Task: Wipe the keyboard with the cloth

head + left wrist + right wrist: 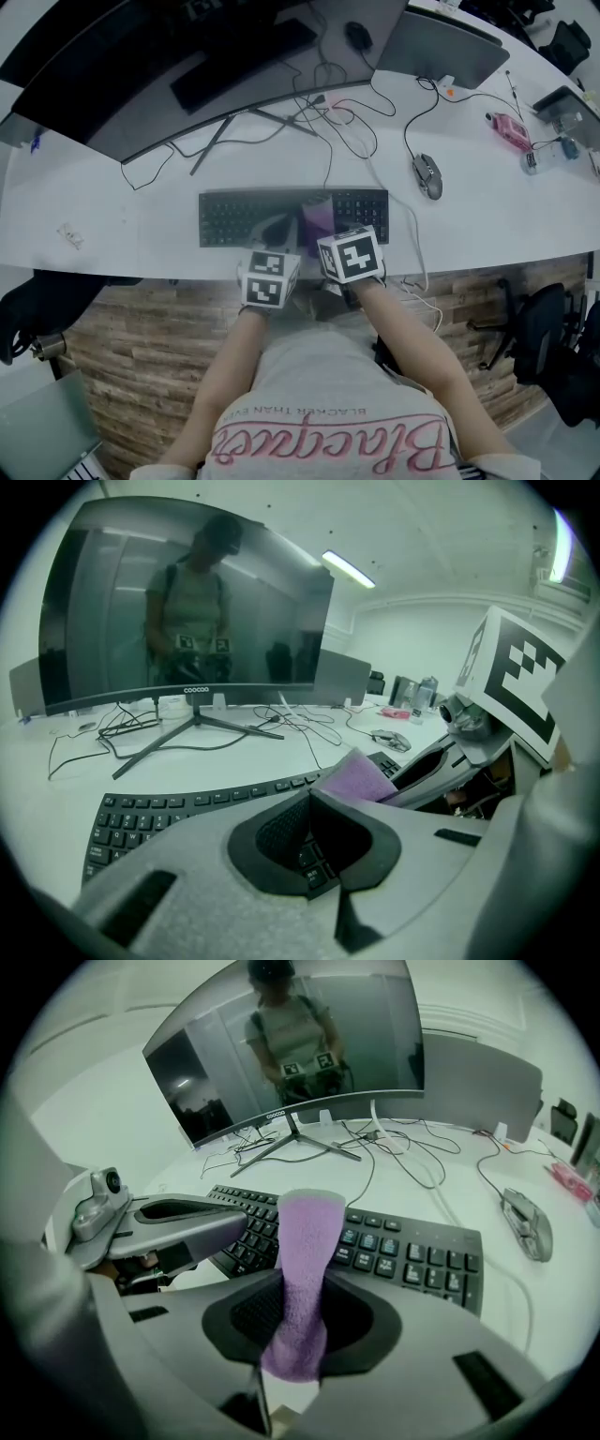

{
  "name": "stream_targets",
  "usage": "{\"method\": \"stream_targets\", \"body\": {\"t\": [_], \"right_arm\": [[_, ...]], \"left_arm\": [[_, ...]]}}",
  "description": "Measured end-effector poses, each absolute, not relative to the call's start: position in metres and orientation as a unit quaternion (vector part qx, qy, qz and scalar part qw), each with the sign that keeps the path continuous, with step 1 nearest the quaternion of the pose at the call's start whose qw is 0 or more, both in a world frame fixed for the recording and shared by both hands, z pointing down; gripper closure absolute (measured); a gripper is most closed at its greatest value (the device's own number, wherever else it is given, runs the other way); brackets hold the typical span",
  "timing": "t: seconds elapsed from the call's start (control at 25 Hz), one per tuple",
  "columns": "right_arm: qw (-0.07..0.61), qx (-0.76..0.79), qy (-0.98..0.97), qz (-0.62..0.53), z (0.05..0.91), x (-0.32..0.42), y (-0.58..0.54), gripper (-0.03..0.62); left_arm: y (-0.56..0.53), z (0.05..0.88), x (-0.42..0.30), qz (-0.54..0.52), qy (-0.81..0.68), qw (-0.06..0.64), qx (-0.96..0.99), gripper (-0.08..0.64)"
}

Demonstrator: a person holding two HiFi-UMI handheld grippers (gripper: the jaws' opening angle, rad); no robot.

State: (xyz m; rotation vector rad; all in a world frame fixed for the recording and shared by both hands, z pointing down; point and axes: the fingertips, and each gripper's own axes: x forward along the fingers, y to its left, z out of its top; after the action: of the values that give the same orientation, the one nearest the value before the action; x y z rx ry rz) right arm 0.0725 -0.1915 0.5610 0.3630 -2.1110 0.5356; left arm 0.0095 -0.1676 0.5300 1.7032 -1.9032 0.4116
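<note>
A black keyboard (234, 217) lies on the white desk (112, 216), close to its front edge. My right gripper (302, 1283) is shut on a purple cloth (307, 1241), which stands up out of the pads above the keyboard (412, 1246). In the head view the cloth (317, 221) hangs over the keys right of centre. My left gripper (309, 799) is shut with nothing in it. It hovers over the keyboard (169, 813) just left of the cloth (356, 775). The two grippers sit side by side, the left gripper (277, 232) by the right gripper (321, 234).
A curved monitor (187, 66) on a thin-legged stand is behind the keyboard, with loose cables (337, 122) running between them. A mouse (427, 174) lies to the right. A closed laptop (441, 52) and a pink item (511, 129) are at the back right.
</note>
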Motion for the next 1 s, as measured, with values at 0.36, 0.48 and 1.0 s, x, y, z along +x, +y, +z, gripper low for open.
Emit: {"method": "stream_targets", "body": {"t": [0.36, 0.48, 1.0], "right_arm": [[0.447, 0.146, -0.857, 0.211, 0.563, 0.095, -0.209, 0.502], [0.446, 0.149, -0.857, 0.21, 0.563, 0.104, -0.217, 0.502], [0.442, 0.172, -0.856, 0.207, 0.562, 0.143, -0.249, 0.502]], "left_arm": [[-0.189, 0.534, 0.034, 0.153, -0.704, 0.274, 0.638, 0.555], [-0.196, 0.535, 0.043, 0.154, -0.701, 0.278, 0.638, 0.555], [-0.228, 0.538, 0.075, 0.16, -0.691, 0.272, 0.65, 0.555]]}}
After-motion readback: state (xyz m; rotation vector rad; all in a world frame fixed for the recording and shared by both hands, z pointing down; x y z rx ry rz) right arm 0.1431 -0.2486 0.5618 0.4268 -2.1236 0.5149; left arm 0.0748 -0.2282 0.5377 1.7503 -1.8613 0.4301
